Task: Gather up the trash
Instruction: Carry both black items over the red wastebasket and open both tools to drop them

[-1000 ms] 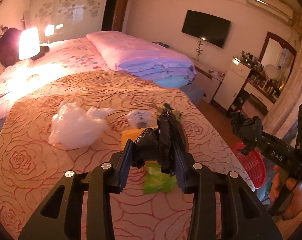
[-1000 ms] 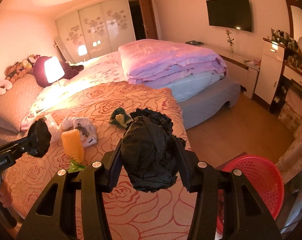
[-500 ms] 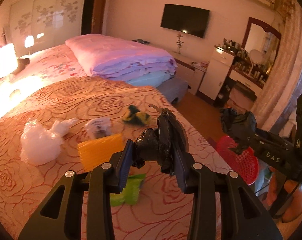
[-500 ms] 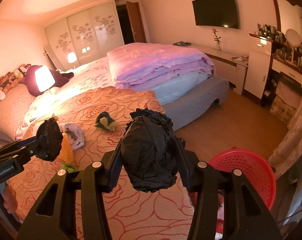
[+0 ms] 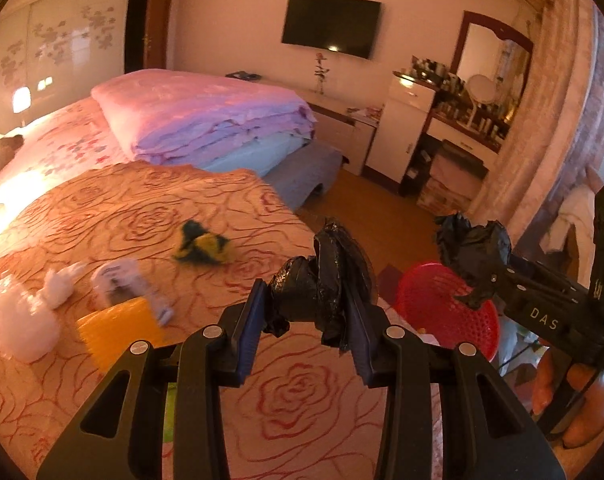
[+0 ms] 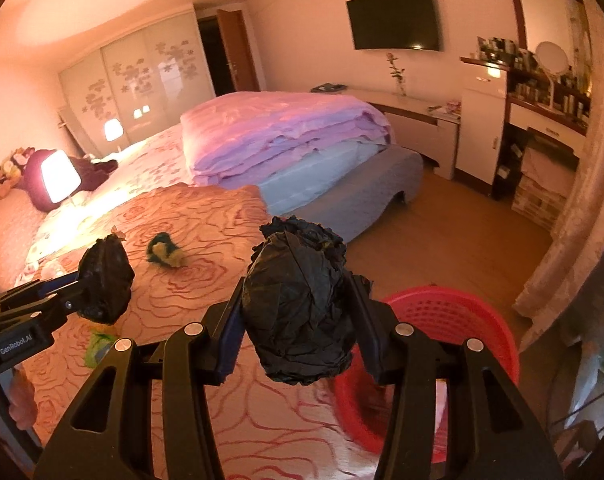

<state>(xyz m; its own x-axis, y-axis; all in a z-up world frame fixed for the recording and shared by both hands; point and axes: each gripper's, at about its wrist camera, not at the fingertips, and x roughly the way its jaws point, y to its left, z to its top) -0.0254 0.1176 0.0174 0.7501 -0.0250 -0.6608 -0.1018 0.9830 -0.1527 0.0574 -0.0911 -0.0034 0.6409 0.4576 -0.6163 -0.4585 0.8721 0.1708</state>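
My left gripper (image 5: 308, 300) is shut on a crumpled black plastic bag (image 5: 318, 284) above the bed's foot edge. My right gripper (image 6: 297, 308) is shut on a bigger black crumpled bag (image 6: 297, 304), held near the red basket (image 6: 454, 316); in the left wrist view it holds its bag (image 5: 474, 244) over the basket (image 5: 442, 304). Loose trash lies on the orange rose bedspread (image 5: 141, 216): a green-yellow wad (image 5: 203, 242), a white packet (image 5: 121, 280), a white plastic bag (image 5: 21, 316), a yellow piece (image 5: 117, 328) and a green wrapper (image 6: 97, 344).
The red basket stands on the wooden floor (image 6: 462, 224) at the bed's foot. A folded pink-purple quilt (image 5: 205, 116) lies on the far bed. A dresser with mirror (image 5: 474, 120) and a curtain (image 5: 550, 120) are to the right. A lit lamp (image 6: 59, 176) stands at the left.
Both grippers have swung right, toward the bed's foot and the red basket, each still holding its black bag. The trash on the bed has shifted left in view.
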